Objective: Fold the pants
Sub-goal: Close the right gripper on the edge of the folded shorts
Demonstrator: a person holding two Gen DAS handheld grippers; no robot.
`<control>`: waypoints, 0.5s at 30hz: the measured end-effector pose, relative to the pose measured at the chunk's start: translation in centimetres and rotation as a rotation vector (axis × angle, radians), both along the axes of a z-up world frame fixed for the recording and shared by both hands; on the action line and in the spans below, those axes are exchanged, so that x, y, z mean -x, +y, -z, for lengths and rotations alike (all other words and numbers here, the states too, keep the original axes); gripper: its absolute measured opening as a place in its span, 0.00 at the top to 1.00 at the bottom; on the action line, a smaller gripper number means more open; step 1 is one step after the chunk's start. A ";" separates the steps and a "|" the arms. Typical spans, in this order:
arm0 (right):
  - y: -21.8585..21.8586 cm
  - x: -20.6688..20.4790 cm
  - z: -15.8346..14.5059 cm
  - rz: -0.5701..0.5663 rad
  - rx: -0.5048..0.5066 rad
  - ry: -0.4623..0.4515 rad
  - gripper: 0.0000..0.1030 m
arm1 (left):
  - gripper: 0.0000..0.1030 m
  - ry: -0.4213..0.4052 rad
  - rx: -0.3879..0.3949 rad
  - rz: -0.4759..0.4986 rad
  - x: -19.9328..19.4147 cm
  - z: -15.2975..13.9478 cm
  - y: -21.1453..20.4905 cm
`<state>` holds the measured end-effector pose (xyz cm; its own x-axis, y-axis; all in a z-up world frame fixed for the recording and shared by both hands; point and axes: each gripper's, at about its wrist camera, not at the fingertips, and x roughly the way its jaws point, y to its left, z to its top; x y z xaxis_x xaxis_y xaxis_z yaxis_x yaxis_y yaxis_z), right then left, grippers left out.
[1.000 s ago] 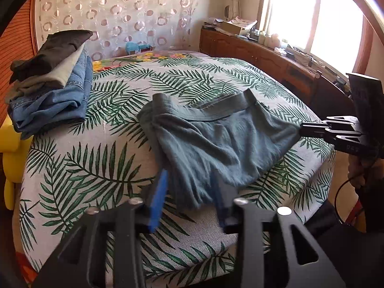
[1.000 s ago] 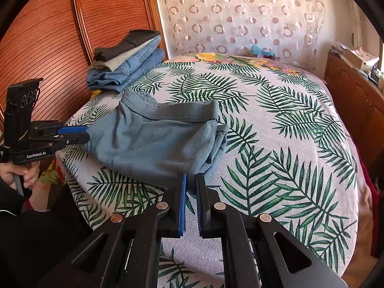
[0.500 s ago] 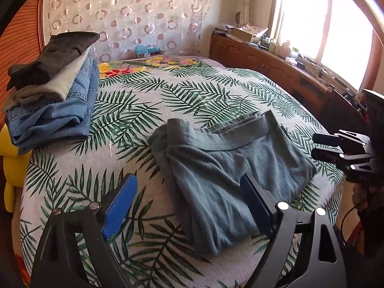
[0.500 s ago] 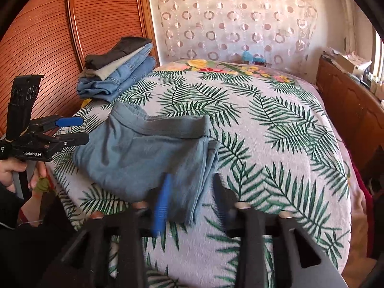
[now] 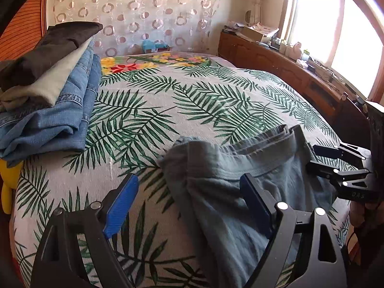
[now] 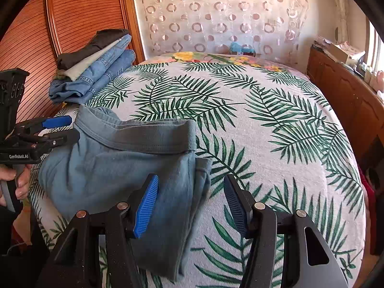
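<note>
Only the right wrist view shows the hand (image 6: 14,182) under the left gripper (image 5: 189,201), which gapes wide over the folded pants (image 5: 240,192) on the bed (image 5: 168,100), while the right gripper (image 6: 192,199), just opening, stands half-wide astride their right edge

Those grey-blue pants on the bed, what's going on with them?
A person holding a gripper in each hand is folding the grey-blue pants on the leaf-print bed cover. The pants lie folded near the bed's edge. The left gripper and right gripper have just been opening; both stand open over the cloth, gripping nothing. A stack of folded clothes sits at the far corner of the bed.
</note>
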<state>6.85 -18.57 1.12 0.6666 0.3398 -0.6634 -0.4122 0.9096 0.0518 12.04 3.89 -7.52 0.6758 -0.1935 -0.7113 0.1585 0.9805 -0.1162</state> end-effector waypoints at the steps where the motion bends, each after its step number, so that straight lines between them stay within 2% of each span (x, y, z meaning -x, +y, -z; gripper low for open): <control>1: 0.2 -0.3 0.0 0.000 0.001 0.003 0.43 | 0.21 0.000 0.001 0.001 -0.2 0.0 0.0; 2: 0.5 -0.4 0.0 0.003 0.003 0.002 0.43 | 0.21 0.001 0.004 0.002 -0.4 0.1 0.1; 4: 1.1 -0.7 -0.1 0.002 0.014 -0.005 0.43 | 0.30 0.011 0.015 0.004 -0.9 0.3 0.2; 6: 1.6 -1.0 0.1 -0.003 0.027 -0.004 0.43 | 0.33 0.027 0.028 0.007 -1.2 0.7 0.2; 15: 1.1 -1.6 0.8 0.008 0.005 0.020 0.45 | 0.34 0.043 0.074 0.010 -1.5 1.7 0.7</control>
<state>8.41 -17.51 0.31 0.6558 0.3318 -0.6781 -0.4042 0.9130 0.0558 13.55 4.60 -9.17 0.6425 -0.2533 -0.7232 0.1619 0.9674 -0.1950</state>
